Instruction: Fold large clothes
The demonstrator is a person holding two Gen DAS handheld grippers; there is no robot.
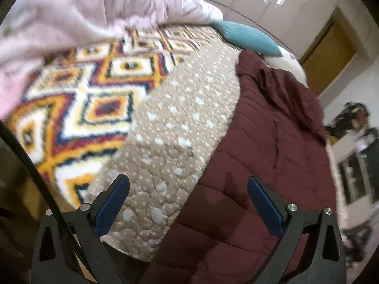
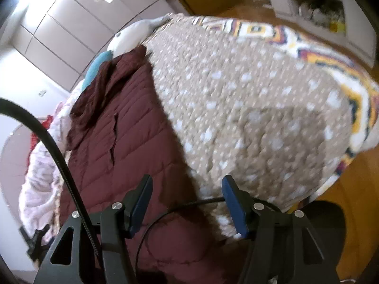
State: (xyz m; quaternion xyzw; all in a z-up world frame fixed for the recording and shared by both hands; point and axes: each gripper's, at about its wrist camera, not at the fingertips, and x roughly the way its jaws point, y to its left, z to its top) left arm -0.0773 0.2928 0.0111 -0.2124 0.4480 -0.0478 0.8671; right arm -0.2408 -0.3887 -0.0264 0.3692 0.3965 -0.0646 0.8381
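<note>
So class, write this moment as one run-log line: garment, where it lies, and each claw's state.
garment: maroon quilted jacket | lies: flat on dotted beige bedspread | left claw: open, empty | right claw: open, empty | fold: not begun

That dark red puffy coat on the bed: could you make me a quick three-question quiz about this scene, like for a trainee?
1. True or false: the left claw is clamped on the maroon quilted puffer jacket.
2. What does the jacket lie on? A) a beige quilted bedspread with pale spots B) bare wooden floor C) a chair
3. Fill in: the teal pillow lies near the jacket's ____ end, away from the claws.

Key: 1 false, both the left and the right claw stand open with nothing between the pads; 2 A; 3 far.
</note>
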